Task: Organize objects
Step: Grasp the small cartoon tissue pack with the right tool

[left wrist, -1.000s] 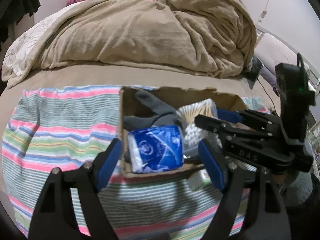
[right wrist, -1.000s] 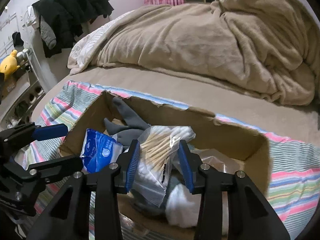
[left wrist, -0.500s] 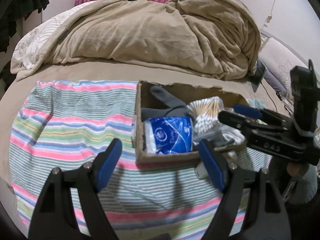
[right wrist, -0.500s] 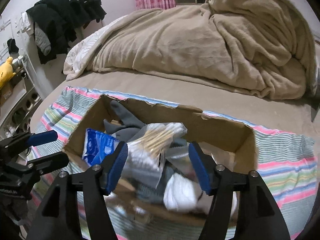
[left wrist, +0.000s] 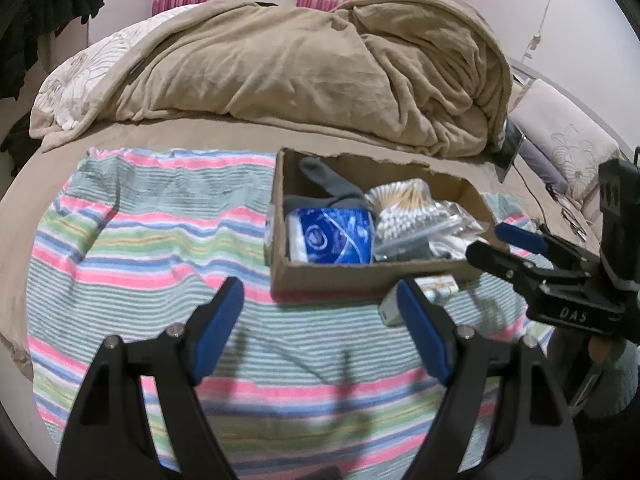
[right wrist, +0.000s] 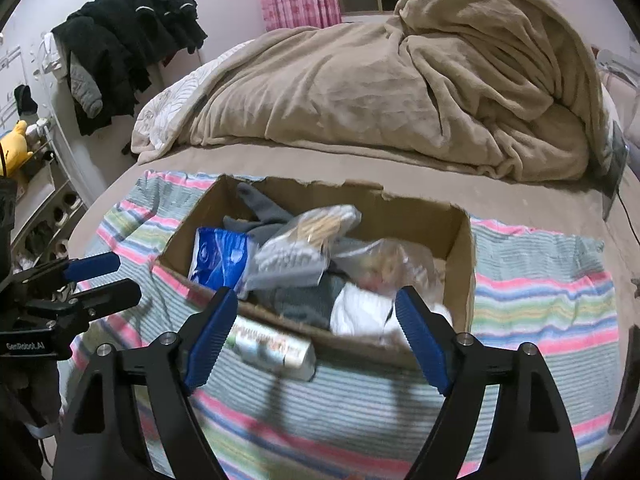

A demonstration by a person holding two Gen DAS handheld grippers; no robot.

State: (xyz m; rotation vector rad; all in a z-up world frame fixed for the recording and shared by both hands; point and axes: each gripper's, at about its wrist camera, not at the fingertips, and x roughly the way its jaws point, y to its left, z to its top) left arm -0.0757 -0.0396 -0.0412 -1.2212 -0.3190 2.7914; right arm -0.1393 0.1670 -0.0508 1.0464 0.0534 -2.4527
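From my right wrist camera, the right tongs (right wrist: 316, 338) have just been opening and now stand released with nothing between them, angled down at the near wall of the cardboard box (right wrist: 464, 264). Only this view shows clearly the small carton (right wrist: 276, 350) lying on the striped cloth (right wrist: 540, 292) against that wall. My left camera alone gives the left tongs (left wrist: 320, 330), released and empty above the cloth, nearer than the box, with the right tongs off to the side. Inside the box lie a blue tissue pack (left wrist: 332, 236), a cotton swab bag (left wrist: 404, 212) and a grey sock (left wrist: 326, 180). Beyond, a tan blanket (left wrist: 300, 68) is heaped on the bed.
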